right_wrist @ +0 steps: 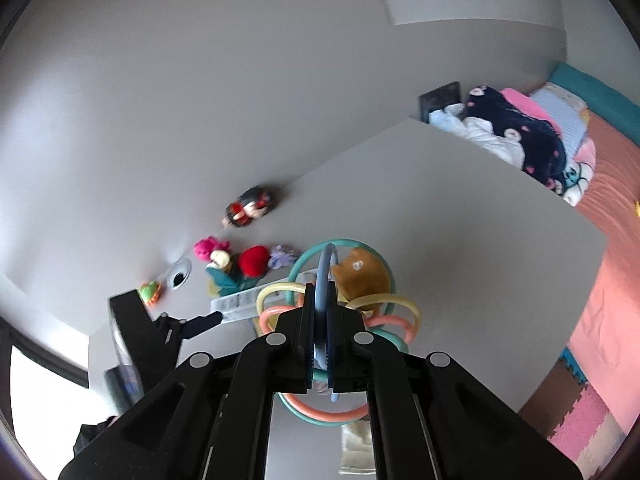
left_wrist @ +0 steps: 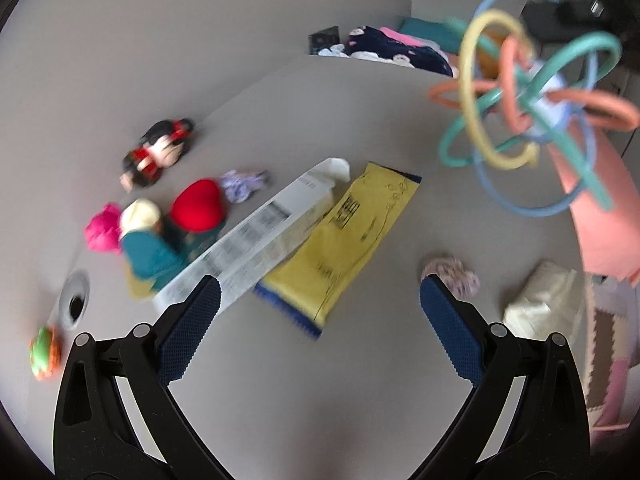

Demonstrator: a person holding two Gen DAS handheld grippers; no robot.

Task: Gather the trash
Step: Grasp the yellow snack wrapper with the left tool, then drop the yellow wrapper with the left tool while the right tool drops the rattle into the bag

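My right gripper (right_wrist: 320,296) is shut on a blue loop of a toy of looped coloured rings (right_wrist: 340,320), held above the grey table (right_wrist: 460,220). In the left wrist view this ring toy (left_wrist: 528,120) hangs at the upper right. My left gripper (left_wrist: 320,296) is open over the table with nothing between its fingers. Just ahead of it lie a yellow envelope (left_wrist: 352,240), a long printed receipt (left_wrist: 240,248) and a white carton (left_wrist: 316,196). A crumpled floral wad (left_wrist: 452,276) lies by the right finger (left_wrist: 452,328). A crumpled whitish wrapper (left_wrist: 544,300) sits at the table's right edge.
Soft toys cluster on the left: a doll (left_wrist: 160,152), a red heart (left_wrist: 200,204), a pink plush (left_wrist: 104,228) and a green-orange toy (left_wrist: 44,354). A purple wad (left_wrist: 244,184) and a cable hole (left_wrist: 74,300) are nearby. A bed with clothes (right_wrist: 520,132) lies beyond the table.
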